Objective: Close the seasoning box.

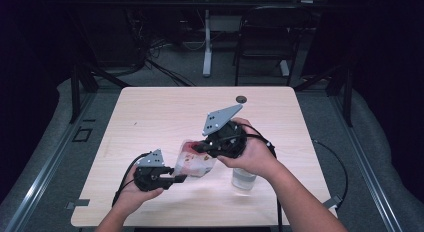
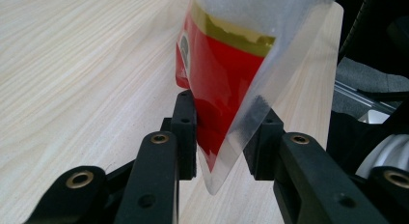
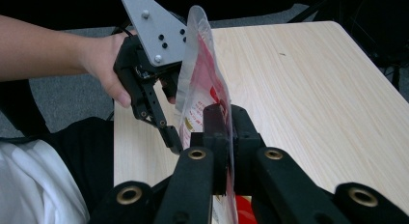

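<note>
Pale wood table [image 1: 150, 117] under a clear, red-printed bag [image 1: 194, 161].

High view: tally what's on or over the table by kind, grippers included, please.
Grippers: 2, the left gripper and the right gripper
Clear plastic bags with a red packet inside: 1, the bag, held up between the grippers
Clear cups: 1, the cup, standing on the table
Total: 4
</note>
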Tool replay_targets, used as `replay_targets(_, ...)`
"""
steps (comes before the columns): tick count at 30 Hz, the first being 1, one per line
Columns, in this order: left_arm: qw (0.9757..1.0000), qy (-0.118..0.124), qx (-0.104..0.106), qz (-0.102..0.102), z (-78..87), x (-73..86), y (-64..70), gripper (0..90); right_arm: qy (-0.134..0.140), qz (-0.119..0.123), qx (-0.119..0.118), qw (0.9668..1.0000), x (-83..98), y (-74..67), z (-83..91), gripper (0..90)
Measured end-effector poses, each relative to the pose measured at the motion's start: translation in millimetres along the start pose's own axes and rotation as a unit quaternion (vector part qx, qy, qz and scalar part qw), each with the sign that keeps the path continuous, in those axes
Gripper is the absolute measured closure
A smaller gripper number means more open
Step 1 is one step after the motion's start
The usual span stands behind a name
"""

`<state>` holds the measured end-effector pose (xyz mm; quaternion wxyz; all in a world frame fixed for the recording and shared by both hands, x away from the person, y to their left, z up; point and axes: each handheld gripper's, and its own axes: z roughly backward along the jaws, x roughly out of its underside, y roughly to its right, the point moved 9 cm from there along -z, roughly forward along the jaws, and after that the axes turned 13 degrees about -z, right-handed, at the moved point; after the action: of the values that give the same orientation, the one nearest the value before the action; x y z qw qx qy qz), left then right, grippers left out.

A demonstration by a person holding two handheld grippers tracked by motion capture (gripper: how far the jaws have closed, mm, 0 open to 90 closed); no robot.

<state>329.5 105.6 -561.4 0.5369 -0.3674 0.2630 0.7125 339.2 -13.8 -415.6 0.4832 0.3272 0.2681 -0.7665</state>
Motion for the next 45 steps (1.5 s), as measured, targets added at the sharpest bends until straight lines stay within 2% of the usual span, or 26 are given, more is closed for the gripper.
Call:
replay_targets(6,1.0000,0.000,-0.005,0.004,1.2,-0.1,-1.4,71.4,0.001,-0.006,0.005,1.0000,2.4,3.1,2.5,85.4)
replay_targets(15,0.9997,-0.022,0.006,0.003,-0.4,5.1,-0.4,71.9,-0.004,-0.021,0.010,0.9997,14.3,9.0,3.3,85.5)
replay_targets(19,0.9995,-0.029,0.014,0.005,-3.7,8.5,0.8,72.0,-0.004,-0.033,0.010,0.9994,23.2,12.8,1.1,85.6)
replay_targets(25,0.9989,-0.044,0.015,0.004,-7.0,13.8,-0.2,72.0,-0.006,-0.046,0.014,0.9988,38.1,19.4,-1.5,86.2)
replay_targets(33,0.9980,-0.060,0.018,0.002,-7.6,19.2,-0.6,72.3,0.004,-0.072,0.011,0.9973,57.2,26.1,-5.7,86.9)
replay_targets(45,0.9979,-0.060,0.022,0.010,-2.7,23.8,-3.3,72.5,0.016,-0.089,0.011,0.9959,72.8,30.1,-10.2,87.6)
